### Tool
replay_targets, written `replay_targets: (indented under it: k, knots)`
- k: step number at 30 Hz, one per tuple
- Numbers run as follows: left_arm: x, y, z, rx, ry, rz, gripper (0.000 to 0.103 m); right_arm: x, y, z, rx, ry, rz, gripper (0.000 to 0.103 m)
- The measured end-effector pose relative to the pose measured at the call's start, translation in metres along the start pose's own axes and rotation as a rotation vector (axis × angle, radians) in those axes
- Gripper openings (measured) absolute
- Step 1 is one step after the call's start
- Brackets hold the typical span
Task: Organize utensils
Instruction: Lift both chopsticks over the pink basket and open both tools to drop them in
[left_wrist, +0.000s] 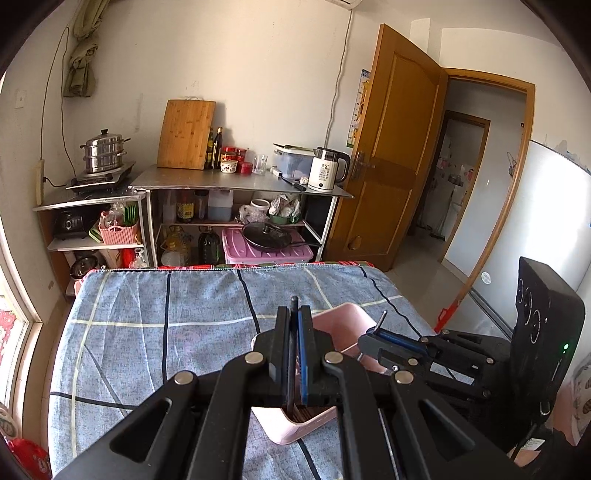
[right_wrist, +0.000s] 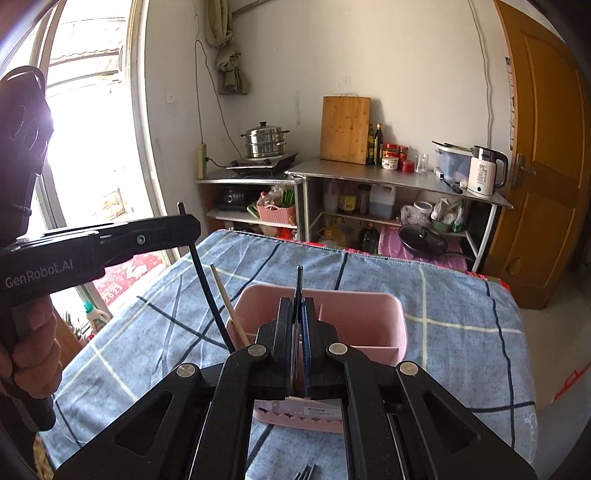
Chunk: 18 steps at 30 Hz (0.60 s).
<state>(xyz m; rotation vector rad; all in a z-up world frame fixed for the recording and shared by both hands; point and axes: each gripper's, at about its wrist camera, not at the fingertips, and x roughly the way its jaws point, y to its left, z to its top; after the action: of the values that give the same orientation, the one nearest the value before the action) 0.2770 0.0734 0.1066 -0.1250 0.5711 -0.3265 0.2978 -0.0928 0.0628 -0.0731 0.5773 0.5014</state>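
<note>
A pink utensil holder (left_wrist: 341, 325) stands on the blue checked cloth (left_wrist: 166, 325). In the left wrist view my left gripper (left_wrist: 294, 310) is shut on a black chopstick (left_wrist: 293, 301) that hangs down into the holder. In the right wrist view that same black chopstick (right_wrist: 207, 284) slants from my left gripper (right_wrist: 192, 225) into the left compartment of the holder (right_wrist: 354, 314), beside a wooden chopstick (right_wrist: 227, 302). My right gripper (right_wrist: 297, 302) is shut on a thin dark stick (right_wrist: 299, 277) above the holder. My right gripper (left_wrist: 365, 341) and its stick (left_wrist: 381, 319) appear just right of the holder.
A person's hand (right_wrist: 33, 354) grips the left tool's handle. Grey utensil ends (right_wrist: 304, 472) lie on the cloth near the front edge. Beyond the table stand a metal shelf (left_wrist: 240, 182) with a kettle (left_wrist: 327, 170) and jars, and an open wooden door (left_wrist: 391, 147).
</note>
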Motion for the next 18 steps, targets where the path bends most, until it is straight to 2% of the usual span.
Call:
replay_targets:
  k: [6, 12, 14, 16, 18]
  knots:
    - [-0.001, 0.003, -0.006, -0.011, -0.003, -0.009, 0.005, 0.000, 0.000, 0.001, 0.003, 0.015, 0.000, 0.005]
    - [-0.009, 0.000, -0.007, 0.004, -0.025, 0.012, 0.006, -0.007, -0.003, 0.002, 0.011, 0.008, -0.004, 0.010]
    - [-0.013, -0.001, -0.007, 0.010, -0.034, 0.015, 0.010, -0.014, -0.004, 0.002, 0.018, -0.005, 0.001, 0.010]
    - [-0.018, -0.002, -0.007, 0.012, -0.046, 0.019, 0.020, -0.021, -0.006, 0.003, 0.021, -0.020, -0.002, 0.011]
    - [-0.024, -0.003, -0.008, 0.010, -0.059, 0.020, 0.023, -0.029, -0.007, 0.003, 0.027, -0.032, 0.000, 0.013]
